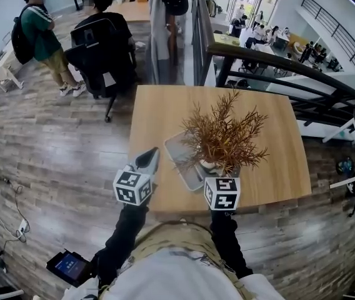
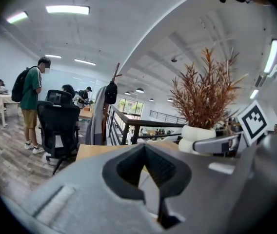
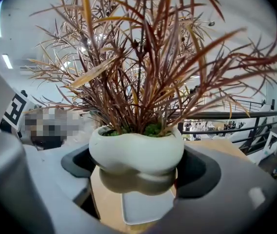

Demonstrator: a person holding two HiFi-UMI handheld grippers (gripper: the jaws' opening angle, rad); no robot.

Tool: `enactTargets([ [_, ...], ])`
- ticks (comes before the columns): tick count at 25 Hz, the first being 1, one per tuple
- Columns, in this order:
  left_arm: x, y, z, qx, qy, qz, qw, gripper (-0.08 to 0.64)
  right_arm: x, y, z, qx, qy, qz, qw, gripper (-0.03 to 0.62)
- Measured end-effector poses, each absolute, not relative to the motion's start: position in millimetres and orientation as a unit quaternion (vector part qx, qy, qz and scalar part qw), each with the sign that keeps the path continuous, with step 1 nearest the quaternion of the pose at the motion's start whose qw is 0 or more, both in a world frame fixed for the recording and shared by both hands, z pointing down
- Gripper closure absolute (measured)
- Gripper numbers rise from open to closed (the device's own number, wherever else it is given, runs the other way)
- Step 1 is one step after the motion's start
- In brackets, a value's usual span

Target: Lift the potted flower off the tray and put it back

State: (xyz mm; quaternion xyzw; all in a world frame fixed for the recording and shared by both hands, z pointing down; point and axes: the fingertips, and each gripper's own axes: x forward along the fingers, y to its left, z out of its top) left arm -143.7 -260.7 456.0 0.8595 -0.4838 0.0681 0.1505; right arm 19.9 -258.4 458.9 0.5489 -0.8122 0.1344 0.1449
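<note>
The right gripper pinches the pot, apparently lifted clear of the tray for replacing; the left gripper waits aside, pressed together.

white rounded pot: smooth, ceramic by the look, dull satin, no glare
rust-brown plant in it: thin stiff fronds, dry, matt
pale grey rectangular tray: smooth, faint sheen; plastic or metal, cannot tell
light wooden table: matt, fine grain
right gripper: grey matt plastic, darker rubbery-looking pads
grey-brown plank floor: wood look, low gloss
</note>
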Motion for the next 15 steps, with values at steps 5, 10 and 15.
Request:
enactTargets([
  [5, -142.3, -265.1, 455.6, 0.858, -0.487, 0.078, 0.142, 0.562, 22.8, -262.5, 458.6, 0.548, -0.813, 0.135, 0.142, 0.095],
  [10, -141.4, -262.6, 456.2, 0.861, -0.482, 0.068, 0.150, 0.561, 21.7, -259.5, 460.5, 0.548, -0.813, 0.135, 0.140, 0.094],
  [15, -140.9, -258.7, 459.8, 0.862, -0.479, 0.069, 0.150, 0.561, 21.4, -255.9, 464.6, 0.550, -0.812, 0.136, 0.140, 0.094],
])
